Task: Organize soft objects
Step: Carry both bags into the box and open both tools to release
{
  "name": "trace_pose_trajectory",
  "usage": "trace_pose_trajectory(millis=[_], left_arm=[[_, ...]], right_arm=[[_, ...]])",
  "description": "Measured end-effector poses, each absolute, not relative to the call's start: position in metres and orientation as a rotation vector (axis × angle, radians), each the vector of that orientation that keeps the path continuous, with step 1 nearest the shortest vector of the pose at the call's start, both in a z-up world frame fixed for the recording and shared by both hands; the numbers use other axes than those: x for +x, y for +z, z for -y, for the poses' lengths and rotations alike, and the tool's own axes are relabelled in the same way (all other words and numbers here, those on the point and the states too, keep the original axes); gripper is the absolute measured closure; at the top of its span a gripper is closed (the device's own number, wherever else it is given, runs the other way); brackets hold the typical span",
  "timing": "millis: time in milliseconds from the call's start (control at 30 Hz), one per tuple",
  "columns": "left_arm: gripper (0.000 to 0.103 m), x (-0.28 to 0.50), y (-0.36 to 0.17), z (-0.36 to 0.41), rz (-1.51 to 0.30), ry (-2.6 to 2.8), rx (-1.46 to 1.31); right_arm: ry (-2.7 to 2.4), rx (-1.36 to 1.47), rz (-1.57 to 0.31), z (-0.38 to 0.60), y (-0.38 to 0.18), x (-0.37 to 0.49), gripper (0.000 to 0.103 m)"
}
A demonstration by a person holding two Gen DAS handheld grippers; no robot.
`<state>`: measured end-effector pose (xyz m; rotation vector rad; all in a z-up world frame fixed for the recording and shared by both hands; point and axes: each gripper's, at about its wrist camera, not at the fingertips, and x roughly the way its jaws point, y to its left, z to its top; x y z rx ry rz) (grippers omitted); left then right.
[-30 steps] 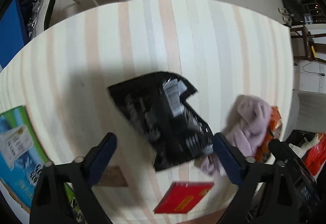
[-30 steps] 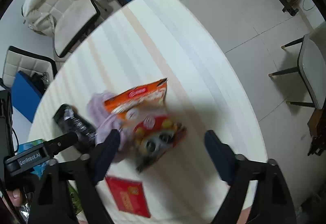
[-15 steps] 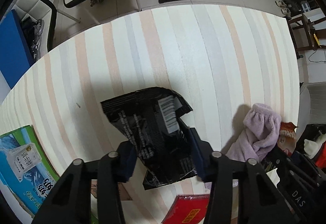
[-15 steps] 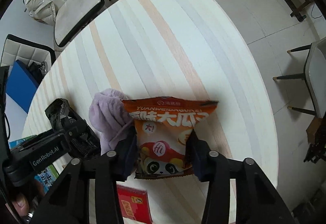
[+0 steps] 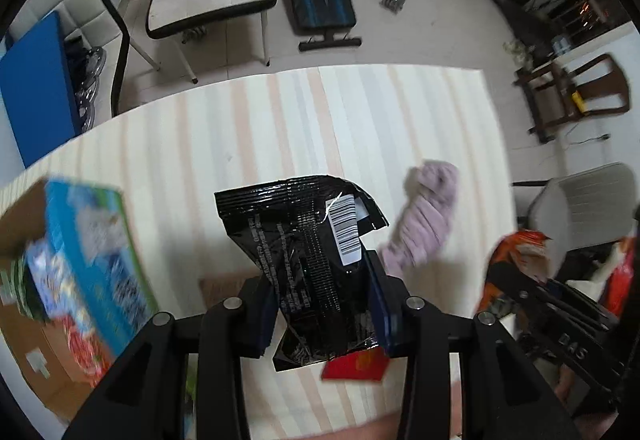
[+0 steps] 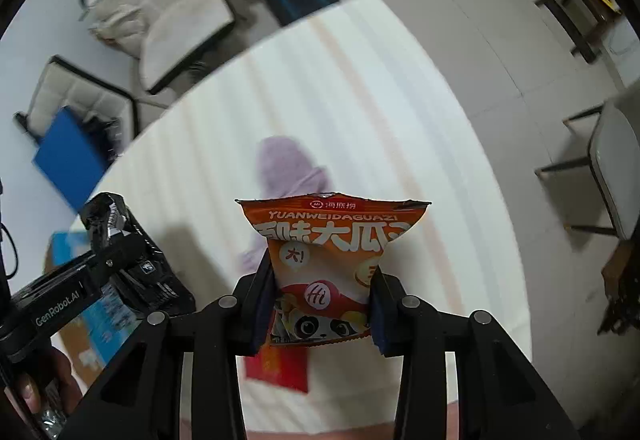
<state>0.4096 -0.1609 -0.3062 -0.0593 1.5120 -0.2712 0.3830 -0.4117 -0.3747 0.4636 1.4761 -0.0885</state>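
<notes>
Above the pale striped table, your left gripper pinches a crinkled, glossy black foil packet with a white barcode label; its jaws are closing on the packet's lower half while the top fans out ahead of the fingers. Your right gripper clamps a shiny orange snack bag printed with a panda, jaws closing on its waist. A fuzzy lilac cloth lies bunched on the table beyond it, and a flat red packet lies beneath.
</notes>
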Motion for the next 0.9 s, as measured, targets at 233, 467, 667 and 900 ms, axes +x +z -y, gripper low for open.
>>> trace_pose_trajectory(millis=[233,467,667,900], left_arm=[[0.067,0.357,-0.244,0.069,-1.429,-0.264,-0.152],[0.067,0.321,-0.220,-0.057,-1.408,-0.117,-0.166],[0.067,0.309,-0.238,-0.160,-1.459,0.041,-0.168],[0.067,0.315,-0.293,-0.227,-1.601,0.111,-0.173]], right_arm=[[0.103,0.428,-1.410,0.327,-0.306,0.343,0.061],[0.337,0.359,-1.404,0.201,-0.264,0.318,0.061],[0.484,0.291,-1.443,0.081,-0.264,0.305,0.061],[0.546,0.251,-1.536,-0.027,-0.308,0.310,0.061]])
